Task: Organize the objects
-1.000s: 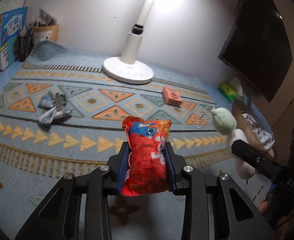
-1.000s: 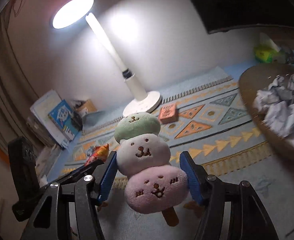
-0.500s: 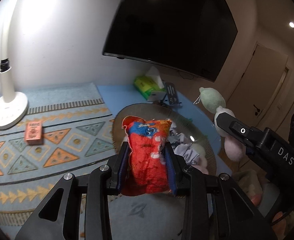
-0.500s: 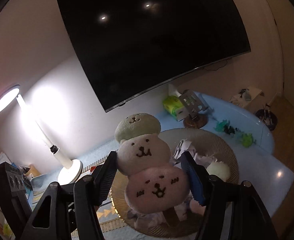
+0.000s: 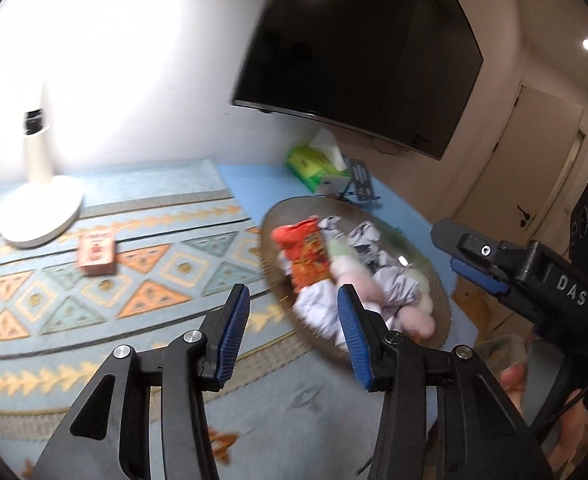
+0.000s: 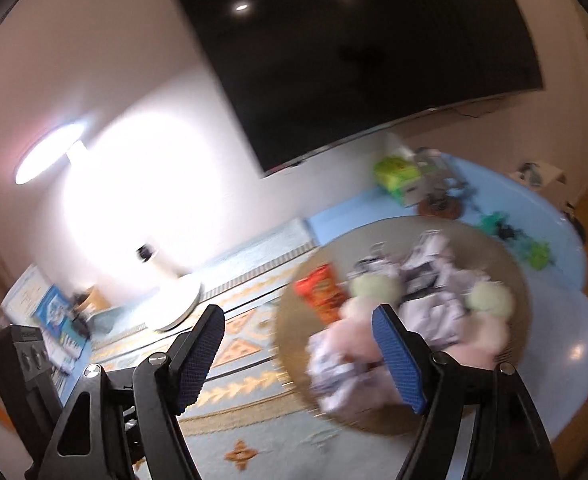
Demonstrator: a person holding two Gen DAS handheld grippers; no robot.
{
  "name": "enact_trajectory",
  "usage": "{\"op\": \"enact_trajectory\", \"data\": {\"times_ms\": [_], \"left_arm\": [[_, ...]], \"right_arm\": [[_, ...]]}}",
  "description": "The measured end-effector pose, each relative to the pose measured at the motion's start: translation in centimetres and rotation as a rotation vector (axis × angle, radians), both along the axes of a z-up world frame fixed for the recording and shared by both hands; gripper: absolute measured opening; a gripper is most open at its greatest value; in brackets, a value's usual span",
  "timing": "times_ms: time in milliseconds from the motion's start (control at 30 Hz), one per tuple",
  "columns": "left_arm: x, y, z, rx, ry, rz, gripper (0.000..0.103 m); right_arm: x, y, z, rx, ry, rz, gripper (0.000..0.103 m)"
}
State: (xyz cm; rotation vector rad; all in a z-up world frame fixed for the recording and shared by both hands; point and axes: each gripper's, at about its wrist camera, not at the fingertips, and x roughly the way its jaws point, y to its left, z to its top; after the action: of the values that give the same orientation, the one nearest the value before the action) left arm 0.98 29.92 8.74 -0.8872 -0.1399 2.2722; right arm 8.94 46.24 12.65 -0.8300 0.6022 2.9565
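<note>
A round woven basket (image 5: 272, 220) (image 6: 514, 276) sits at the right end of the patterned rug. The red snack bag (image 5: 307, 254) (image 6: 321, 286) lies in it at the left. The green, white and pink plush (image 5: 346, 266) (image 6: 368, 294) lies beside the bag, among crumpled papers (image 5: 370, 236). My left gripper (image 5: 290, 328) is open and empty, just in front of the basket. My right gripper (image 6: 298, 360) is open and empty, above the basket's near edge; it also shows in the left wrist view (image 5: 478, 268).
A small orange box (image 5: 96, 252) lies on the rug (image 5: 94, 292) near the white lamp base (image 5: 38, 212) (image 6: 178, 300). A green tissue box (image 5: 314, 164) and a dark stand sit behind the basket. A black TV (image 5: 358, 48) hangs on the wall. Books stand at far left (image 6: 50, 316).
Both grippers opened. The snack bag and the plush left the jaws and now lie in the basket. Both views are blurred from motion.
</note>
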Motion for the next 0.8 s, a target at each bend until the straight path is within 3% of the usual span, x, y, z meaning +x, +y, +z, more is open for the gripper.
{"op": "enact_trajectory", "data": {"times_ms": [133, 167, 200, 267, 500, 700, 767, 800], "left_arm": [[1.6, -6.2, -0.6, -0.012, 0.02, 0.101, 0.05], [1.9, -7.9, -0.8, -0.024, 0.018, 0.128, 0.056], [2.0, -9.8, -1.2, -0.041, 0.012, 0.163, 0.07], [2.3, -13.7, -2.0, -0.057, 0.015, 0.257, 0.078], [2.0, -25.0, -6.5, -0.169, -0.036, 0.534, 0.078], [1.5, -28.1, -9.5, -0.167, -0.098, 0.594, 0.078], [1.2, -28.2, -9.9, -0.171, -0.122, 0.603, 0.078], [1.3, -28.0, -9.9, -0.177, -0.121, 0.607, 0.078]], "right_arm": [[-1.4, -6.5, -0.9, 0.068, -0.024, 0.135, 0.075], [-2.0, -8.1, -1.6, 0.09, -0.045, 0.16, 0.075], [-2.5, -9.7, -2.5, 0.103, -0.065, 0.184, 0.075], [-3.7, -12.3, -4.6, 0.115, -0.101, 0.225, 0.075], [-6.8, -16.8, -10.6, 0.108, -0.146, 0.235, 0.075], [-7.5, -17.8, -12.2, 0.158, -0.163, 0.199, 0.075], [-7.5, -17.9, -12.1, 0.177, -0.16, 0.182, 0.079], [-7.5, -18.0, -12.2, 0.193, -0.165, 0.169, 0.087]]}}
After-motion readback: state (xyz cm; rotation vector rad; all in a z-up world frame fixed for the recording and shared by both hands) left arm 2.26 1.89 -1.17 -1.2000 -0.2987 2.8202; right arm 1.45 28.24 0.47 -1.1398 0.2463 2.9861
